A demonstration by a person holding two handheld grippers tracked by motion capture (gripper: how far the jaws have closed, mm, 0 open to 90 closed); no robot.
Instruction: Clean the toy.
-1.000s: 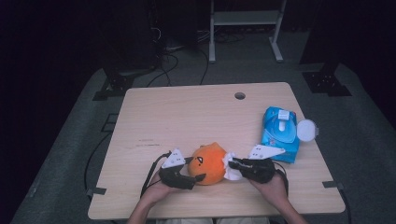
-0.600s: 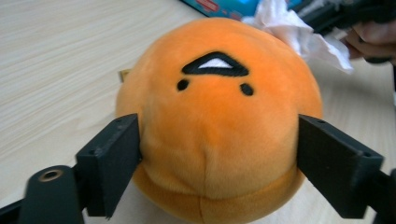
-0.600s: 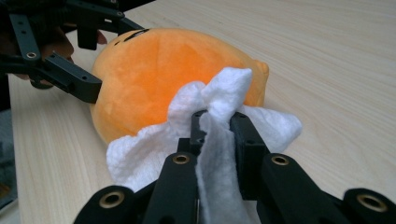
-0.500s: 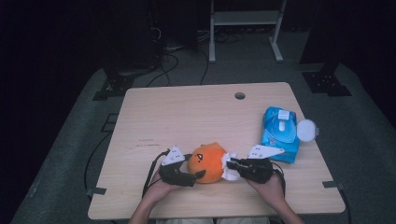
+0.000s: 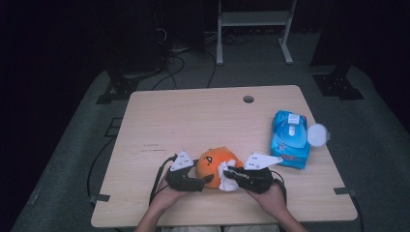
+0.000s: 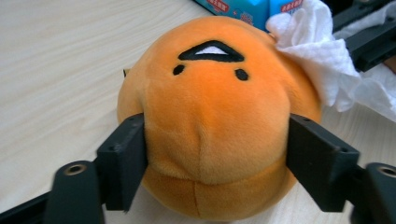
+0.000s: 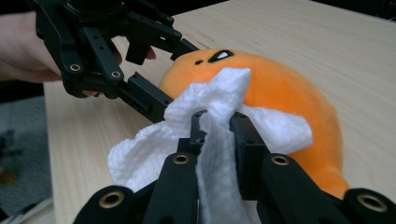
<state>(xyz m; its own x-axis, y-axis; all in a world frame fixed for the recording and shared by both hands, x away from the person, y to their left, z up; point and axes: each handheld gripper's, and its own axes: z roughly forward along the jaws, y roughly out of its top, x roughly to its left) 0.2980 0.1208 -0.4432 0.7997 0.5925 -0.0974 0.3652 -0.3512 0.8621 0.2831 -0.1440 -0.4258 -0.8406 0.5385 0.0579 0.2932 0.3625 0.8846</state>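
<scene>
The jaws of the left gripper (image 6: 215,154) stand on either side of a round orange plush toy with a black stitched face (image 6: 210,116), their pads pressed into its soft flanks, and they have just been closing in on it. The jaws of the right gripper (image 7: 219,126) are closed tight on a crumpled white paper wipe (image 7: 219,93), which bunches up between them and lies against the side of the toy. In the high view the toy (image 5: 212,162) sits on the pale wooden surface (image 5: 193,121) near the person's edge, between the left gripper (image 5: 205,181) and the right gripper (image 5: 229,174), with the wipe (image 5: 226,176) touching its right side. Each gripper sits in one of the person's hands. Farther off to the right lies a blue soft pack of wet wipes (image 5: 289,140) with its round white lid (image 5: 317,134) flipped open, well apart from the toy. Beyond it, near the far edge, there is a small round hole (image 5: 248,99) in the surface.
</scene>
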